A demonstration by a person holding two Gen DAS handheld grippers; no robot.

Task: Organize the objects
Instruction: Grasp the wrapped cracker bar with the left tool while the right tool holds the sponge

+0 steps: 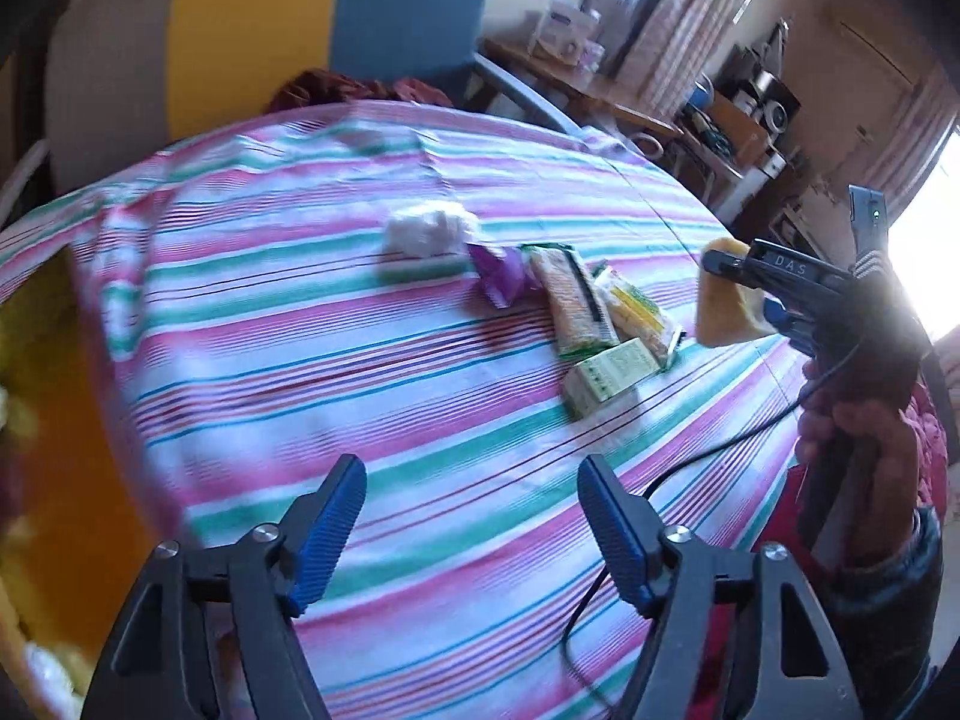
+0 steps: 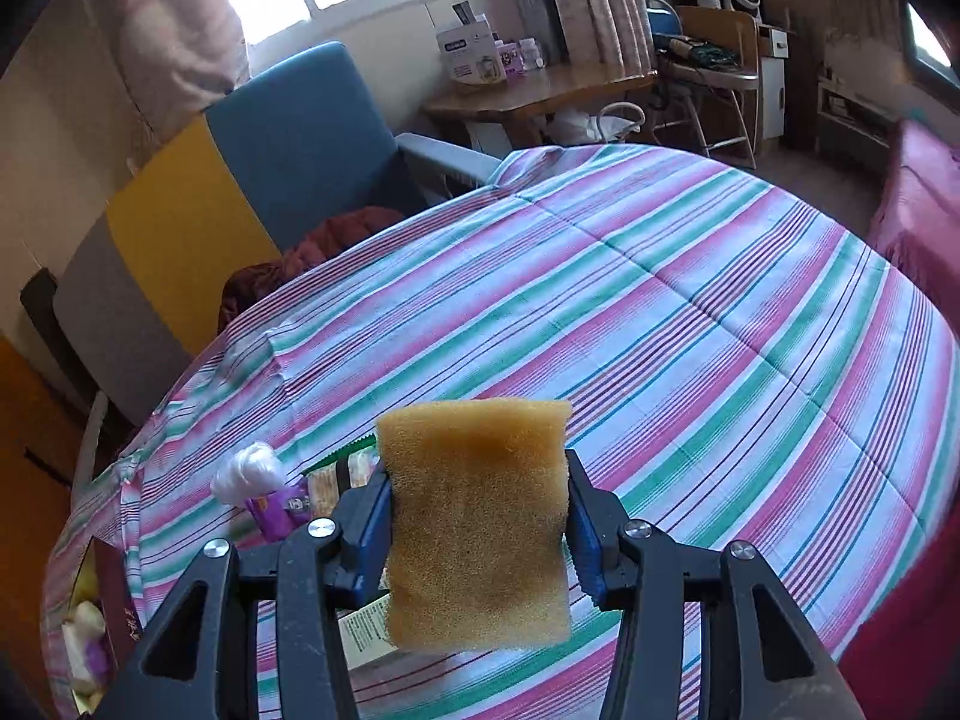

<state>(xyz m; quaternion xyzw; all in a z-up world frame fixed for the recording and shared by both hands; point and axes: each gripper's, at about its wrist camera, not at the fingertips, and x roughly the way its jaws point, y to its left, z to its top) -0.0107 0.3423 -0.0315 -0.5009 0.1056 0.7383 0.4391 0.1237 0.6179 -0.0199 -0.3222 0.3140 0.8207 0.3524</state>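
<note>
My right gripper point(image 2: 477, 463) is shut on a tan sponge point(image 2: 480, 522), held upright above the striped tablecloth point(image 2: 690, 312). The left wrist view shows that same sponge point(image 1: 723, 306) in the right gripper point(image 1: 744, 288) at the far right, above the table edge. On the cloth lie a white crumpled wad point(image 1: 429, 231), a purple packet point(image 1: 501, 276), two green-and-yellow snack packets point(image 1: 573, 300) and a pale green box point(image 1: 606, 381). My left gripper point(image 1: 471, 468) hangs open over bare cloth in front of them, with nothing between its fingers.
An open box point(image 2: 114, 612) with several small items stands at the table's left edge. A black cable point(image 1: 630, 540) trails across the cloth near a person's hand point(image 1: 864, 432). A blue and yellow chair point(image 2: 300, 138) stands behind the table.
</note>
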